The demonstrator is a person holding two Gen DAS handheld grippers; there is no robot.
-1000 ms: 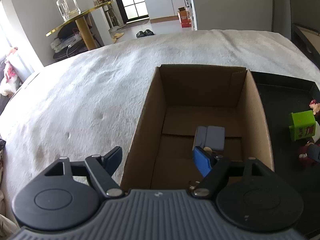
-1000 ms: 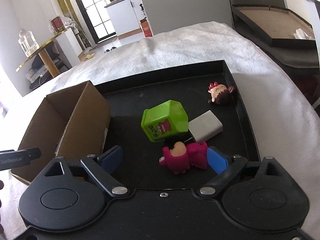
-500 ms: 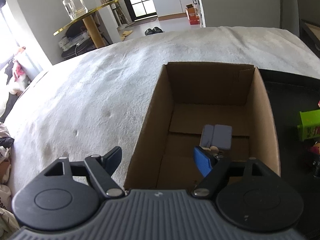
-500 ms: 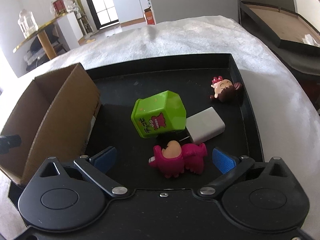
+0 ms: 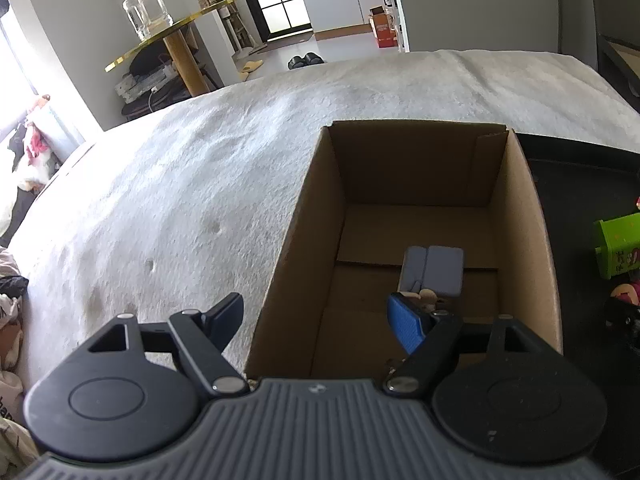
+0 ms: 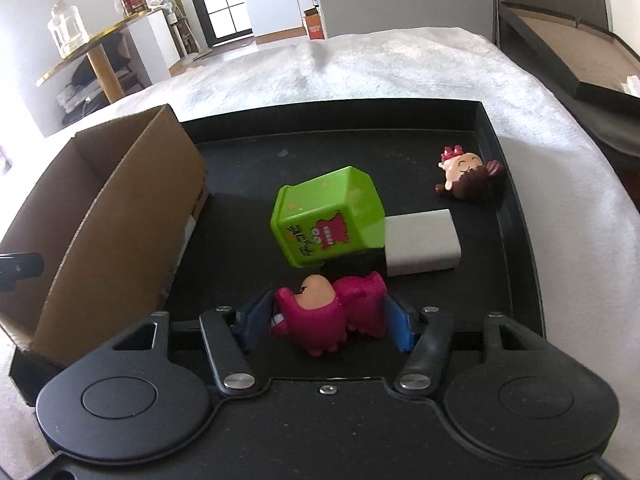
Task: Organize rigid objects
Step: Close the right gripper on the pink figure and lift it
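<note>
A pink toy figure lies near the front of the black tray. My right gripper is closing on it, and both blue pads touch its sides. Behind it a green toy box lies tilted against a white block. A brown-haired doll figure rests at the tray's far right. My left gripper is open and astride the near left wall of the cardboard box, with nothing between its fingers. A grey-blue case lies on the box floor.
The cardboard box stands at the tray's left end on a white fuzzy bedspread. Beyond the bed stands a gold-topped side table with a glass jar. Another dark tray lies off to the right.
The right jaws opened wide around the pink figure, then closed in until the pads met its sides. The left gripper stays open over the box.
</note>
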